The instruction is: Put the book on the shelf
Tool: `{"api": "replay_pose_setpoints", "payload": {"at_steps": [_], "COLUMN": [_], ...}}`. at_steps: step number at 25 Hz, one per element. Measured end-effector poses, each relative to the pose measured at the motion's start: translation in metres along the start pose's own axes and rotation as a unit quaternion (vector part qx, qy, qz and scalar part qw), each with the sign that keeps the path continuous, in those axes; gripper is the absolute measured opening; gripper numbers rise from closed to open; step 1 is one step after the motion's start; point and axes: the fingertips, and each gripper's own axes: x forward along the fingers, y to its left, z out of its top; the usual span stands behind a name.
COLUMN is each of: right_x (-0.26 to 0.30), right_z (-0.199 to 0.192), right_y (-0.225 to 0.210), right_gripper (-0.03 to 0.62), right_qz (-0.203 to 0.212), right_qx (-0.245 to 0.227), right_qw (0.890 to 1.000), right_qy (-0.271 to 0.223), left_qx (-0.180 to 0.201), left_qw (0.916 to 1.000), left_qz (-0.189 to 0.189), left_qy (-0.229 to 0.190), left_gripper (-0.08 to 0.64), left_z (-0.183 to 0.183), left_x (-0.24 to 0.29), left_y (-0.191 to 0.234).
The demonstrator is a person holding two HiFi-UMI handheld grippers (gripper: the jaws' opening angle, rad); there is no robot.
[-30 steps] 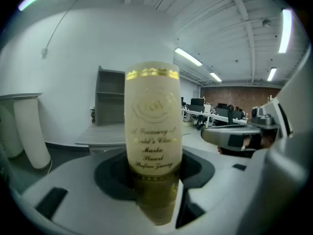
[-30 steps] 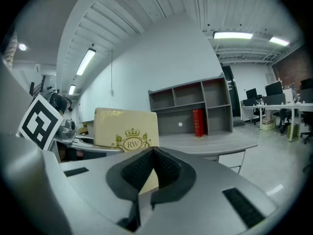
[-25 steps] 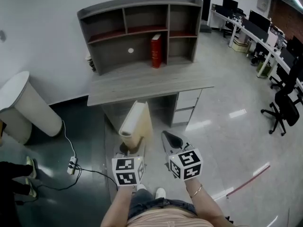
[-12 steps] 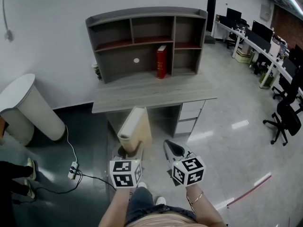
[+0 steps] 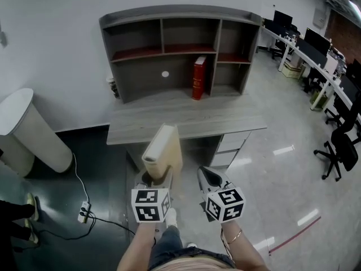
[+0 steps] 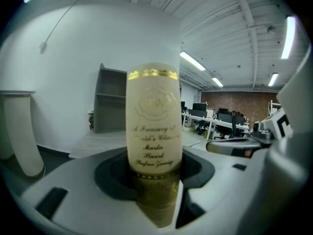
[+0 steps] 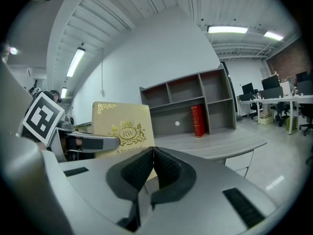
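The left gripper (image 6: 154, 179) is pinching the book (image 5: 163, 150) on end, well short of the shelf (image 5: 179, 14) straight ahead; the right gripper (image 7: 149, 161) is hanging alongside, pressed together, empty.

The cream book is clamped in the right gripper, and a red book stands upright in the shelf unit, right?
No: the cream book is clamped in the left gripper, as the left gripper view shows; the right gripper is shut, empty. The red book does stand upright in the shelf unit.
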Motion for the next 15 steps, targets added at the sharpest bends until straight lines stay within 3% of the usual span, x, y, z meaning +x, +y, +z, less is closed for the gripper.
{"api": "replay_pose_setpoints", "payload": {"at_steps": [7,15], "right_x": [0.087,0.155], "right_z": [0.021,0.044], "right_y": [-0.016,-0.045], "right_gripper": [0.009,0.009], "right_qz": [-0.009,-0.048], "right_qx": [0.002,0.014], "right_qw": [1.0,0.999], "right_qy": [0.011,0.013], "left_qx": [0.002,0.003], "left_qw": [0.9999,0.9996], "left_qz": [-0.01,-0.03], "left_qy": [-0.006,-0.002], "left_gripper": [0.224,0.223], "left_z": [0.04,0.071], "left_x": [0.072,0.14], "left_y": [0.057,0.107]}}
